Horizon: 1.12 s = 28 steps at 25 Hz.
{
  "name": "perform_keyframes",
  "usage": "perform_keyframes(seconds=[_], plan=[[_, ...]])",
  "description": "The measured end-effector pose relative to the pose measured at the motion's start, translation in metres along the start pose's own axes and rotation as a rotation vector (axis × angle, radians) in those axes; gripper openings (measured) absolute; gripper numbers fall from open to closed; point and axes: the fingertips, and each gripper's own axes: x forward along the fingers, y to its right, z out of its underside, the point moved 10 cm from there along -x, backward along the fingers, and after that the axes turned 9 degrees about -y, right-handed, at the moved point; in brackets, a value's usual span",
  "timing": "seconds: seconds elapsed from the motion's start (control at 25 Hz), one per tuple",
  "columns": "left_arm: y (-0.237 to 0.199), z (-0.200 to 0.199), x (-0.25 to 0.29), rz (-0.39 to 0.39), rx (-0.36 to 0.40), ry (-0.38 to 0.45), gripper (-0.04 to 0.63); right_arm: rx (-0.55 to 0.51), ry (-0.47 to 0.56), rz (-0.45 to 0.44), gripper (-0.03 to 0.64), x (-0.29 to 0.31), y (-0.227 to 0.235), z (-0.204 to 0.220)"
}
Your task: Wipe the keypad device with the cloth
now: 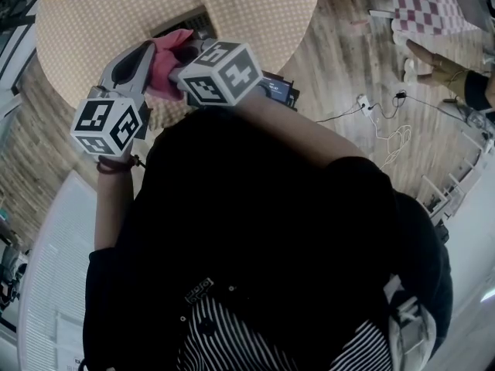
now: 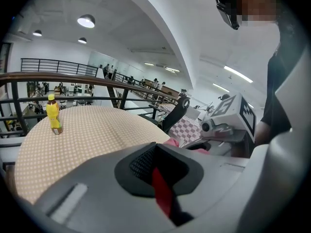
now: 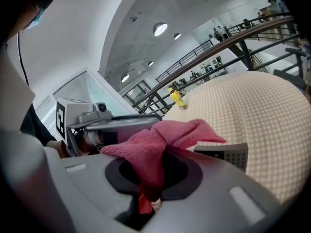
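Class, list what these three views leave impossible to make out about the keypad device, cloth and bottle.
Keypad device: only a corner shows in the right gripper view, behind the right gripper; mostly covered in the head view.
Cloth: whether it touches the device, hidden by that gripper.
Yellow bottle: label too small in every view.

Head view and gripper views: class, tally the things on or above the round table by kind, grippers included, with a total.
grippers: 2 (left gripper, right gripper)
pink cloth: 1
keypad device: 1
yellow bottle: 1
Total: 5
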Motion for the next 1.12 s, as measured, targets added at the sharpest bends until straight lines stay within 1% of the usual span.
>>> perform_keyframes(seconds=[0.16, 0.4, 0.6, 0.88, 1.12], plan=[[-0.01, -0.007, 0.011, 0.017, 0.006, -0.018, 0.003, 0.024, 0.004, 0.012, 0.063, 0.003, 0.01, -0.007], [-0.03, -0.005, 0.028, 0.039, 0.006, -0.062, 0.005, 0.056, -0.005, 0.034, 0.063, 0.019, 0.026, -0.011], [-0.043, -0.004, 0.041, 0.059, 0.016, -0.133, 0.004, 0.072, -0.014, 0.054, 0.063, 0.031, 0.036, -0.01], [-0.061, 0.005, 0.063, 0.11, 0.029, -0.249, 0.005, 0.101, -0.047, 0.06, 0.063, 0.049, 0.053, -0.001], [-0.072, 0.007, 0.077, 0.13, 0.051, -0.305, 0.005, 0.11, -0.067, 0.073, 0.063, 0.06, 0.065, -0.001]])
